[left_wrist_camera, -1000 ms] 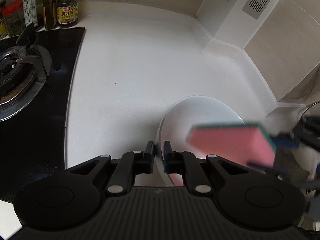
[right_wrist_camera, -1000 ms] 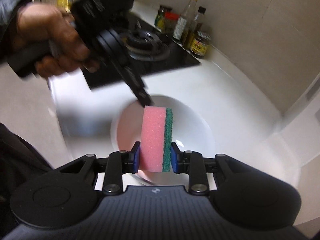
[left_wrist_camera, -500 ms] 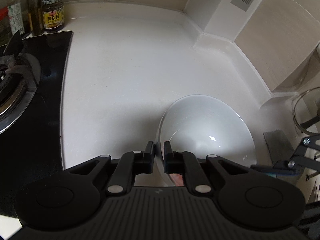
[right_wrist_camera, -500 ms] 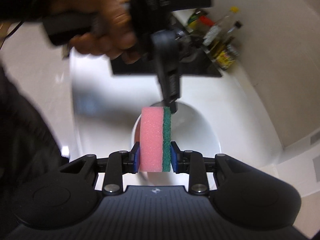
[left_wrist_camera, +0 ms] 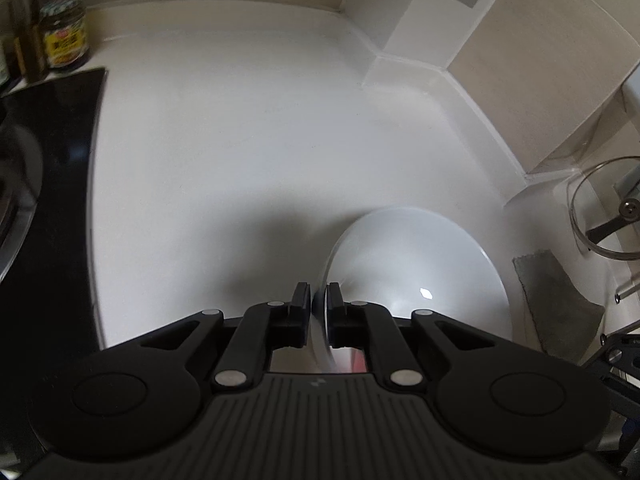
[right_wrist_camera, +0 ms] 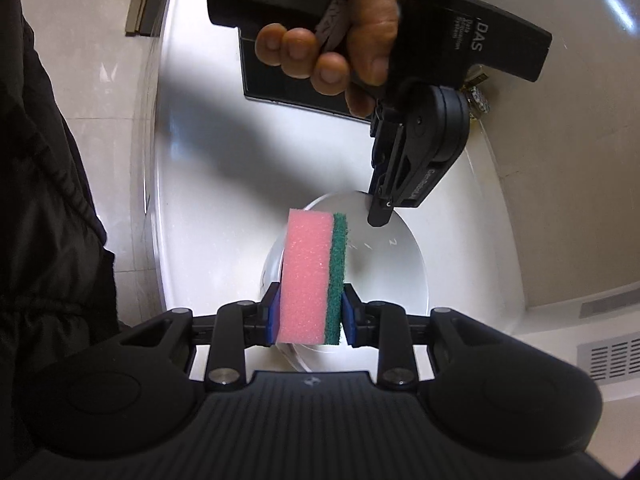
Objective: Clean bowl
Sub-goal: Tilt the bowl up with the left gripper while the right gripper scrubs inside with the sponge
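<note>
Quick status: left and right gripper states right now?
Left gripper: jaws opening, bowl rim between its fingers.
Right gripper: closed on sponge.

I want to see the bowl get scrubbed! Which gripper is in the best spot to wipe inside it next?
The right gripper, probably. It grips the pink and green sponge just above the white bowl. The left gripper has no sponge; its jaws are opening around the bowl's rim, so it can only steady it.

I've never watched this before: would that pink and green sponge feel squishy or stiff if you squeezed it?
Probably squishy: the sponge shows porous pink foam, clamped by the right gripper. Its thin green layer looks coarser, likely stiffer. It seems light, as it juts out unsupported above the bowl.
</note>
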Demonstrator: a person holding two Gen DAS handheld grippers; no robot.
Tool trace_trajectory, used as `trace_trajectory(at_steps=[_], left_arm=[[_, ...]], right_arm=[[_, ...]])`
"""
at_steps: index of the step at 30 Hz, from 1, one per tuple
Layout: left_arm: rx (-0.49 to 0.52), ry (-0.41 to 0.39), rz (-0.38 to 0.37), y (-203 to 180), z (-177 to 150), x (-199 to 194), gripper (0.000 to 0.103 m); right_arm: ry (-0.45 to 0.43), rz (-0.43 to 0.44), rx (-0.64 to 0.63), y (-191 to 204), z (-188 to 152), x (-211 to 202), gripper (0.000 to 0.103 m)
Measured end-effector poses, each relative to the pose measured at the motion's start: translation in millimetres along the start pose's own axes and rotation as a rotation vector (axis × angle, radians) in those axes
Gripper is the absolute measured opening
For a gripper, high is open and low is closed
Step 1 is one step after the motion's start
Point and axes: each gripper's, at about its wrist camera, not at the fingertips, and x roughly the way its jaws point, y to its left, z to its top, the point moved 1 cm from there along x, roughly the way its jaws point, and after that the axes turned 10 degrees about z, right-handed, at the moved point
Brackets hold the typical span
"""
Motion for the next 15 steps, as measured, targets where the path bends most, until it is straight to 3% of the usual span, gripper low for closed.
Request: trace_trajectory(at_steps=[7,15], left_arm=[[-0.050,-0.010,0.070,-3.2,-23.6,-14.9,0.013],[0.103,-0.004,0.059,-20.8,16.8,7.5,0.004]], right_arm=[[0.019,-0.029,-0.026,5.9,0.1,1.7,0.028],[0.042,0.003,-0.081,4.5,-1.3,-6.0,0.026]])
